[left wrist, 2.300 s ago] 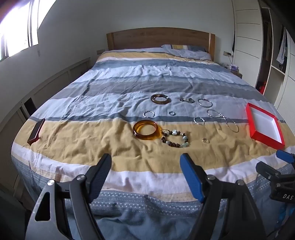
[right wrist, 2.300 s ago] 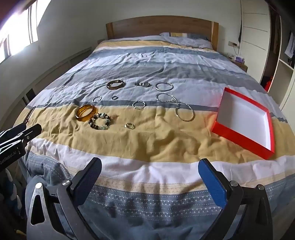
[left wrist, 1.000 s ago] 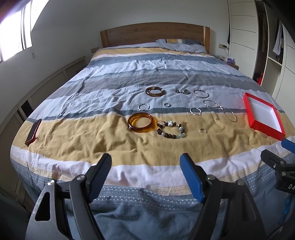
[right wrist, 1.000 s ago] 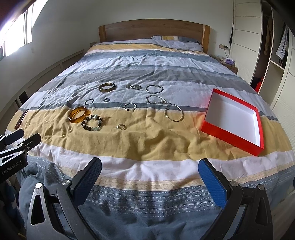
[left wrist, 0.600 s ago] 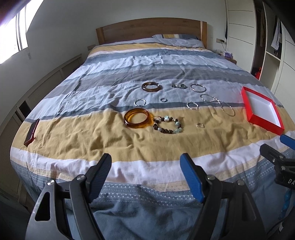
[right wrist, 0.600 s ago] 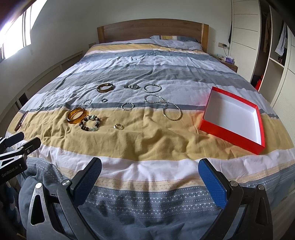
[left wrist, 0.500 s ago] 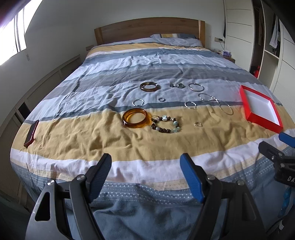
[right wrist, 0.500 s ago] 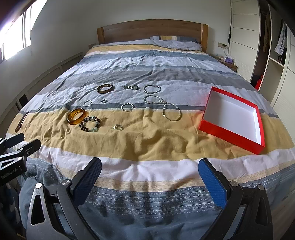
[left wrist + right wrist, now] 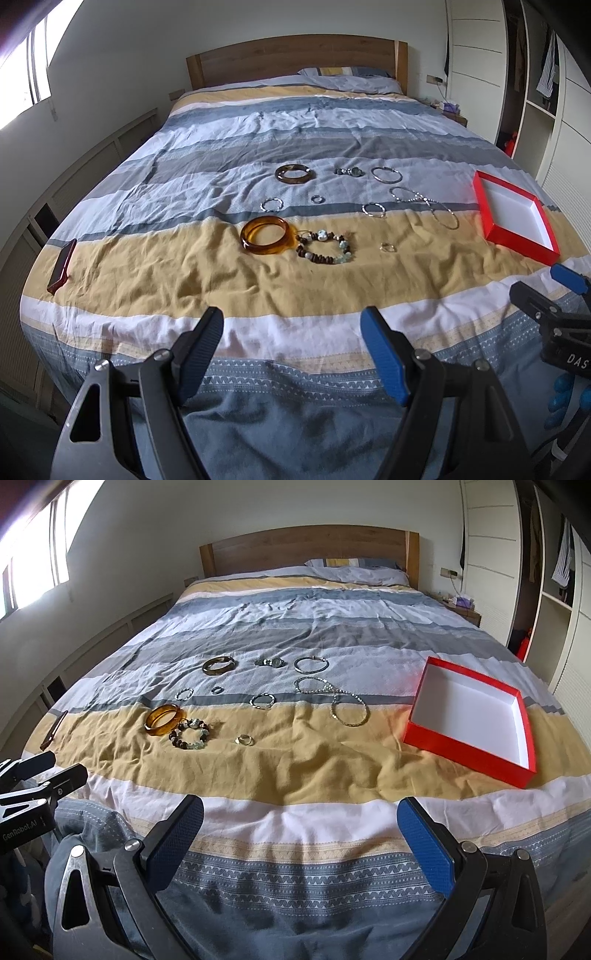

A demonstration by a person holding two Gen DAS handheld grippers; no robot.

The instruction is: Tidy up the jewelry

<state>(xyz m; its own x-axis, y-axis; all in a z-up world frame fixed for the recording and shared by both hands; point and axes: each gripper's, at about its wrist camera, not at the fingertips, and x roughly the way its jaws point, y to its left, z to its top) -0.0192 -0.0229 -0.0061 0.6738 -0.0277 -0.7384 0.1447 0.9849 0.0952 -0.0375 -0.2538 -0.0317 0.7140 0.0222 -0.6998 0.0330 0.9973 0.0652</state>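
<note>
Both cameras had drawn back a little and tipped up since the earlier frames, so more of the bed's near edge and drooping cover showed; nothing on the cover itself had shifted.

Largest was the bed, its striped duvet of grey, white and mustard bands lying rumpled and soft. At the right edge of the mustard band sat the red box, a shallow square cardboard tray with a white lining, and it held nothing. By my reading the task had not begun: every piece lay loose on the cover, all left to gather.

The jewelry spread across the middle, left of the box. An amber bangle, thick, glossy and translucent, touched a beaded bracelet of dark wooden and pale stone beads. Farther off lay a brown mottled bangle, a thin silver hoop bangle and a silver chain looped in two rings. Smallest were several little rings, among them one ring near the beads.

A dark phone rested at the left edge.

The left gripper and right gripper hovered short of the bed, jaws spread wide, holding nothing.
</note>
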